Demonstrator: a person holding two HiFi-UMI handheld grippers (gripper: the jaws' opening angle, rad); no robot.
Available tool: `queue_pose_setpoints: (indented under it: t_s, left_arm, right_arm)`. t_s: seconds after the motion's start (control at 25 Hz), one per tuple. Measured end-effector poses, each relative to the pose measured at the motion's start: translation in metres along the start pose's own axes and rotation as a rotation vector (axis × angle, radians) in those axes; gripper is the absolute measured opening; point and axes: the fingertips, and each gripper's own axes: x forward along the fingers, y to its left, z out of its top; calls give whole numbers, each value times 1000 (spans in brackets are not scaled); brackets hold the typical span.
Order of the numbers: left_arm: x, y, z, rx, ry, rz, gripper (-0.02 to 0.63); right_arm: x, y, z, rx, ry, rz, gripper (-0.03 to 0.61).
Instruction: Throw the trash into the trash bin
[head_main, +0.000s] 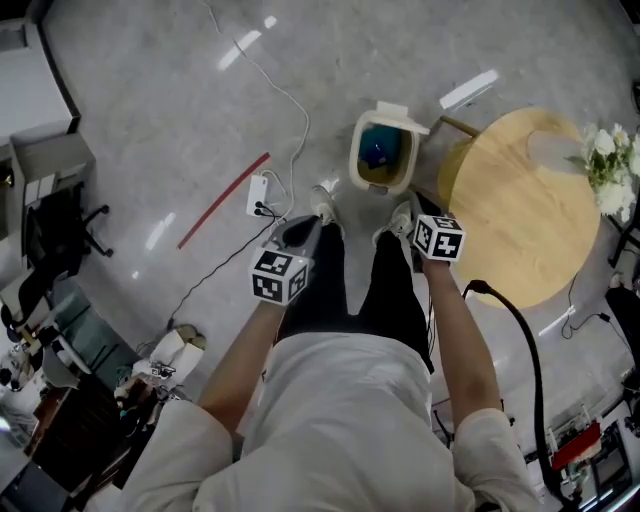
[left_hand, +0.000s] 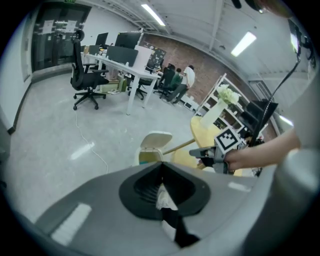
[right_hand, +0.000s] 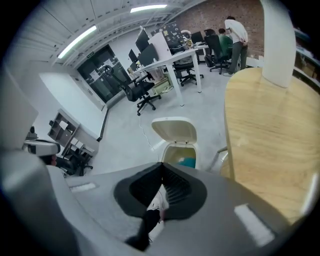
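Lid-up trash bin (left_hand: 151, 146) beyond closed left hand-held gripper (left_hand: 161, 166)

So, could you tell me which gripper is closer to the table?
The right gripper, next to the table's rim; the left gripper sits beyond both legs.

Beyond your round wooden table (head_main: 530, 220) you have polished grey floor (head_main: 150, 110), white desks (left_hand: 120, 67) and a black office chair (left_hand: 86, 75) well apart from it, a brick wall (left_hand: 200, 62) farther back, strip lights (left_hand: 153, 15) overhead.

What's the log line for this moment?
left gripper: shut, empty | right gripper: shut, empty | trash bin: lid open, blue item inside | place: floor, beside round table
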Motion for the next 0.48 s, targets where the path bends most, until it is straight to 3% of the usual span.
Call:
queue_pose_setpoints:
  t_s: [0.48]
  left_arm:
    - [-46, -30, 29, 58, -12, -29, 3]
  right_arm:
    - [-90, 37, 19, -43, -47, 60, 2]
